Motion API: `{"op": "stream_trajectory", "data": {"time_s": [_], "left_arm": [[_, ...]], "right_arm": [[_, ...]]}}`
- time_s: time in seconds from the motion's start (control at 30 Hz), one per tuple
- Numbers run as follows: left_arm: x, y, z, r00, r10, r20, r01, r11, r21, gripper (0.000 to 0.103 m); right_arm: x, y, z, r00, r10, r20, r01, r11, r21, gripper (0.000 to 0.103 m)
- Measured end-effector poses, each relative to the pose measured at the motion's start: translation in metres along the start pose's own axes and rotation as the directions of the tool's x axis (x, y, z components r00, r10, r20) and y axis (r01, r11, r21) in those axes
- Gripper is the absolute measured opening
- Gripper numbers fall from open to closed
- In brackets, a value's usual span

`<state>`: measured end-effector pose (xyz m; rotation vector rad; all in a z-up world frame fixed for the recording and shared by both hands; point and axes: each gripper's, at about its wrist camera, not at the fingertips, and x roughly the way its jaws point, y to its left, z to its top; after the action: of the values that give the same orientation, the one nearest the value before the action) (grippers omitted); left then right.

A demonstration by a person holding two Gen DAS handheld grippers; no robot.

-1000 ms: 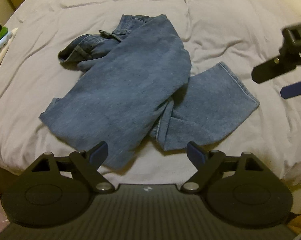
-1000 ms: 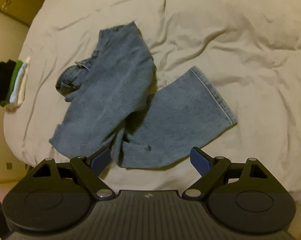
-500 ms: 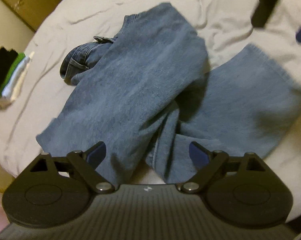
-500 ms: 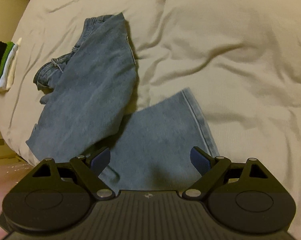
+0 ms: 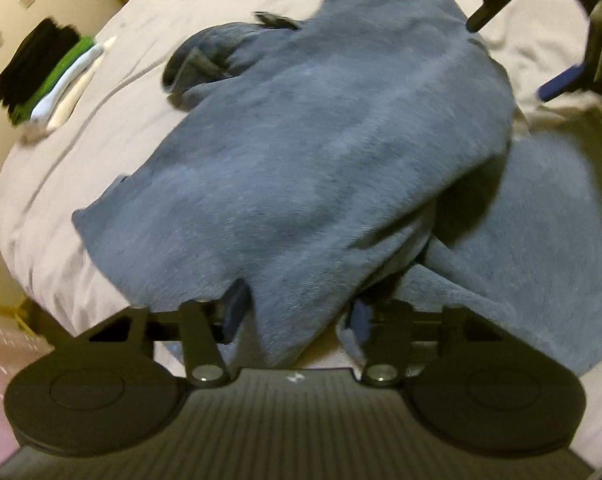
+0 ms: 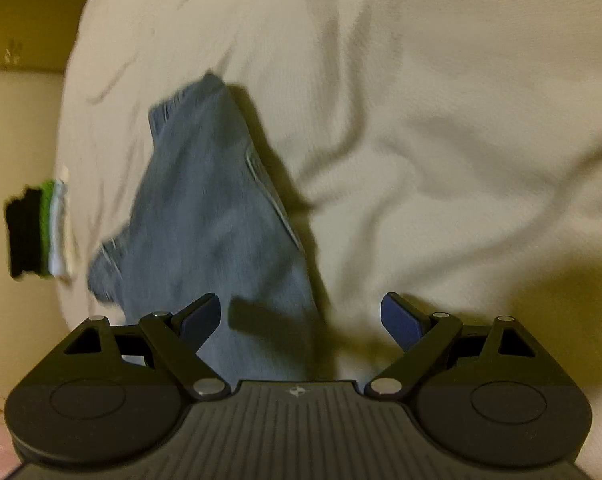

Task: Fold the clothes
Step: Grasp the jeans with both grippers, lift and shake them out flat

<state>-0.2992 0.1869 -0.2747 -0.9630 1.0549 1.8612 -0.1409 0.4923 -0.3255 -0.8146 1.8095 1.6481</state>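
A pair of blue jeans (image 5: 321, 152) lies crumpled on the bed, one leg folded across the other. My left gripper (image 5: 298, 312) is down at the near hem. Its blue fingers (image 5: 237, 308) have narrowed around a hanging fold of denim, but a wide gap remains between them. My right gripper (image 6: 301, 320) is open and hovers low over the bed at the right edge of the jeans (image 6: 213, 220), with nothing between its fingers. From the left wrist, the right gripper (image 5: 517, 54) shows at the top right, above the upper leg.
The jeans rest on a wrinkled beige bedsheet (image 6: 441, 128), which also fills the left wrist view (image 5: 101, 132). A stack of folded clothes (image 5: 45, 76), black, green and white, sits at the bed's far left edge (image 6: 37, 236). Beyond the bed's left edge are a cream wall and the floor.
Both grippers have dropped closer to the bed. The left one has reached the near hem and its fingers have narrowed around the denim. The right one has shifted along the jeans' right edge.
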Motion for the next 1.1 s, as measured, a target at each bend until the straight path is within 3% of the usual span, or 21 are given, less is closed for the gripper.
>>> {"op": "stream_trajectory", "data": {"time_s": [0.13, 0.23, 0.27, 0.37, 0.47, 0.6, 0.73, 0.8, 0.9, 1.0, 1.03, 1.07, 1.1], "left_arm": [[-0.007, 0.010, 0.003, 1.000, -0.019, -0.009, 0.019, 0.998, -0.067, 0.033], [-0.012, 0.022, 0.008, 0.999, -0.032, -0.011, 0.031, 0.991, -0.130, 0.020], [-0.016, 0.028, 0.011, 1.000, -0.030, -0.004, 0.029, 0.989, -0.144, 0.017], [-0.031, 0.049, 0.026, 0.999, 0.011, 0.044, -0.003, 0.986, -0.169, 0.014], [-0.053, 0.076, 0.047, 0.990, 0.051, 0.128, -0.028, 0.984, -0.174, 0.014], [-0.079, 0.115, 0.087, 0.956, 0.123, 0.267, -0.091, 0.987, -0.129, 0.012], [-0.104, 0.165, 0.138, 0.901, 0.147, 0.408, -0.112, 0.988, -0.110, 0.011], [-0.122, 0.184, 0.165, 0.857, 0.140, 0.497, -0.113, 0.990, -0.084, 0.011], [-0.160, 0.201, 0.204, 0.754, 0.103, 0.649, -0.115, 0.993, -0.023, 0.012], [-0.196, 0.210, 0.228, 0.640, 0.047, 0.767, -0.121, 0.992, 0.040, 0.012], [-0.203, 0.213, 0.232, 0.611, 0.034, 0.791, -0.129, 0.990, 0.058, 0.013], [-0.205, 0.217, 0.236, 0.595, 0.024, 0.803, -0.138, 0.988, 0.073, 0.016], [-0.203, 0.221, 0.240, 0.596, 0.018, 0.803, -0.145, 0.986, 0.085, 0.017]], "right_arm": [[0.024, 0.006, 0.021, 0.992, 0.120, 0.043, -0.120, 0.993, 0.000, 0.090], [0.030, 0.025, 0.023, 0.987, 0.158, 0.020, -0.157, 0.986, -0.062, 0.021], [0.030, 0.033, 0.022, 0.987, 0.160, 0.009, -0.159, 0.983, -0.095, 0.013], [0.002, 0.055, 0.012, 0.974, 0.223, 0.048, -0.215, 0.968, -0.130, 0.008], [-0.040, 0.082, -0.001, 0.932, 0.346, 0.113, -0.328, 0.933, -0.149, 0.007], [-0.089, 0.135, -0.018, 0.873, 0.443, 0.203, -0.394, 0.887, -0.243, 0.006], [-0.135, 0.184, -0.039, 0.786, 0.539, 0.304, -0.450, 0.835, -0.316, 0.007], [-0.170, 0.213, -0.061, 0.730, 0.559, 0.393, -0.411, 0.819, -0.401, 0.007], [-0.220, 0.242, -0.103, 0.621, 0.575, 0.533, -0.360, 0.813, -0.458, 0.007], [-0.256, 0.262, -0.161, 0.533, 0.536, 0.655, -0.250, 0.839, -0.483, 0.007], [-0.262, 0.267, -0.181, 0.523, 0.520, 0.675, -0.223, 0.848, -0.480, 0.009], [-0.262, 0.270, -0.198, 0.541, 0.502, 0.675, -0.203, 0.856, -0.475, 0.012], [-0.257, 0.274, -0.213, 0.605, 0.468, 0.645, -0.177, 0.868, -0.464, 0.015]]}}
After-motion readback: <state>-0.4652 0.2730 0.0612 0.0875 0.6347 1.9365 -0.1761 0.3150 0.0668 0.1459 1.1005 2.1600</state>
